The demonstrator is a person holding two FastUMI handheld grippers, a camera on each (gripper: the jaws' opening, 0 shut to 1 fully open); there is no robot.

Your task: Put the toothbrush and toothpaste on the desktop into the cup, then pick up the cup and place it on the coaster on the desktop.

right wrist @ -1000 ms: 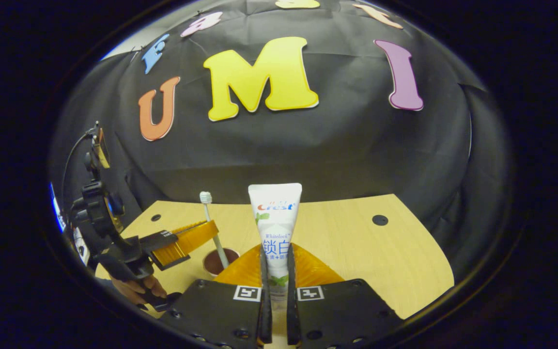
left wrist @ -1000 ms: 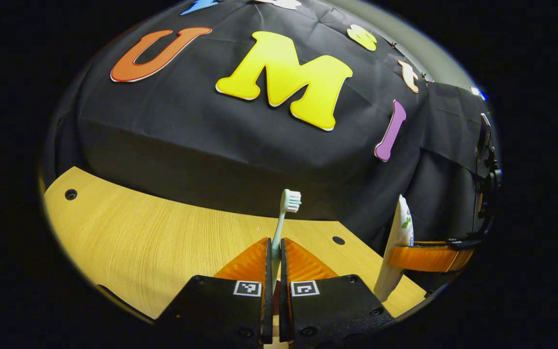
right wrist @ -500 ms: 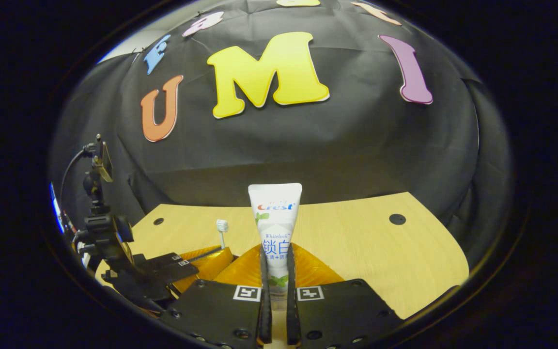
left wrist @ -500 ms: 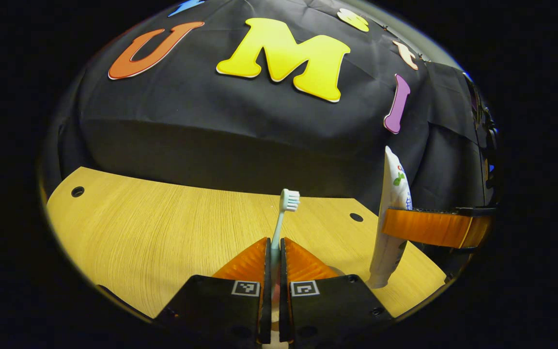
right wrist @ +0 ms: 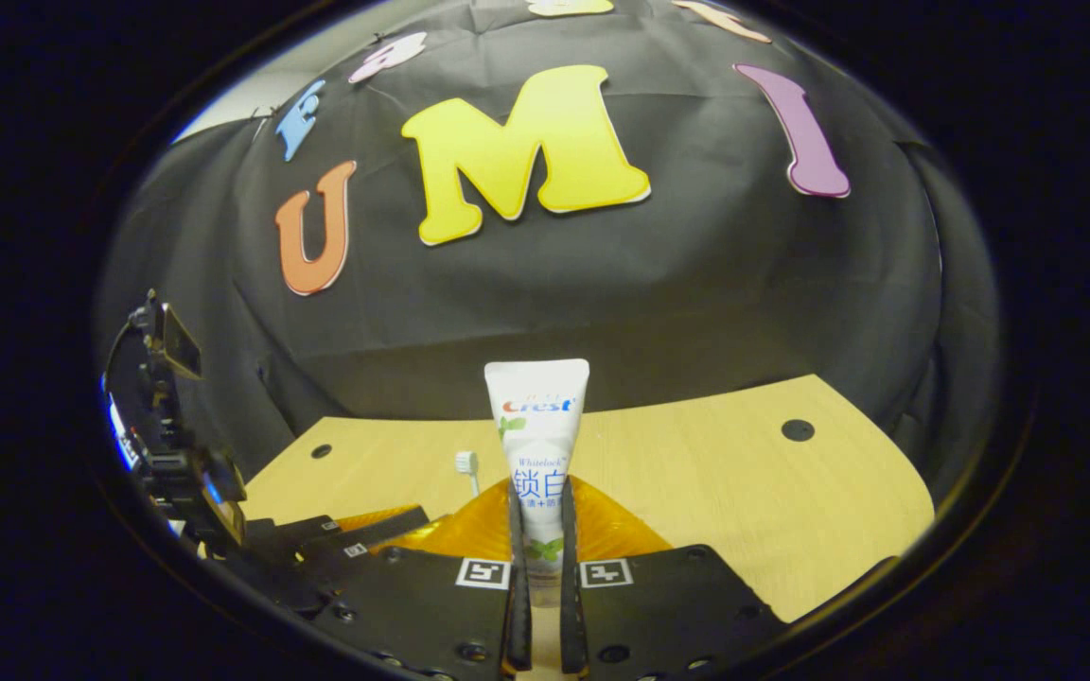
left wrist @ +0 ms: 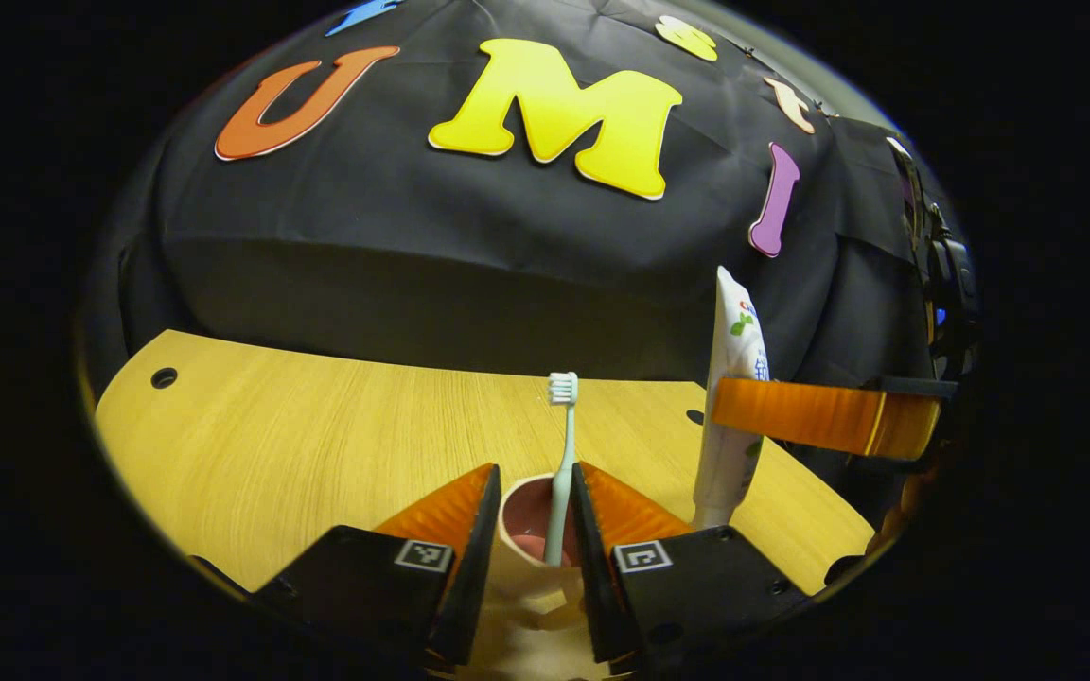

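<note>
Pink cup sits just below-left of the right gripper, which clamps the upright toothpaste; the left gripper gapes, toothbrush released inside.

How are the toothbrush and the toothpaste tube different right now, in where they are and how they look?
The toothbrush stands loose in the pink cup, between the open fingers of the left gripper; the toothpaste tube is pinched in the right gripper, above the table. The toothbrush is a thin stick with a small bristle head; the toothpaste tube is wide, flat and printed. Both point upward, and both are pale.
</note>
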